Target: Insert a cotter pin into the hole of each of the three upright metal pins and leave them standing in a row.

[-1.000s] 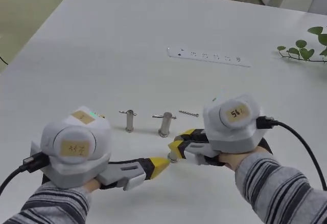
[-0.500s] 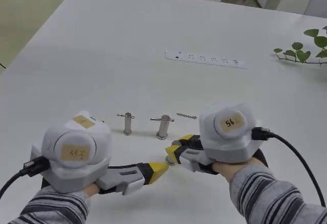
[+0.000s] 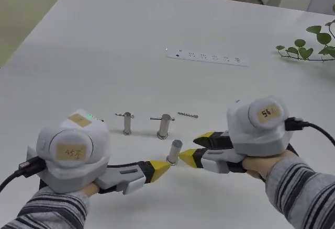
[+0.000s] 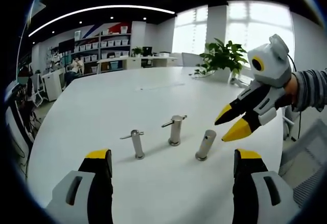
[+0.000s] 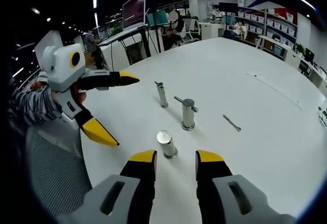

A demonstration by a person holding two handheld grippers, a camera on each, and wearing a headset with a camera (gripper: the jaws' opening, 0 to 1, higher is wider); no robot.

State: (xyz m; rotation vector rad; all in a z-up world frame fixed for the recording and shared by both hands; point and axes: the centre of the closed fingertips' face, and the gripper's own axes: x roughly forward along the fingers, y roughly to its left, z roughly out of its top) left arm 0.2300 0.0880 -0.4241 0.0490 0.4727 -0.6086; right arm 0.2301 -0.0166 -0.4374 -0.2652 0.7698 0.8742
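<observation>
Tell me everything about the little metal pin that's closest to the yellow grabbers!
The nearest metal pin is a short, shiny silver cylinder with a flat round top and a wider foot. It stands upright on the white table, just in front of another metal pin. Nothing goes through it. It sits between the yellow tips of the left gripper and the right gripper, and neither seems to touch it.

Holds the right tool [image 5: 176, 158], jaws apart, just short of a bare upright pin [image 5: 165, 143]; two cottered pins [image 5: 188, 114] [image 5: 162, 94], loose cotter pin [image 5: 231, 122] beyond.
</observation>
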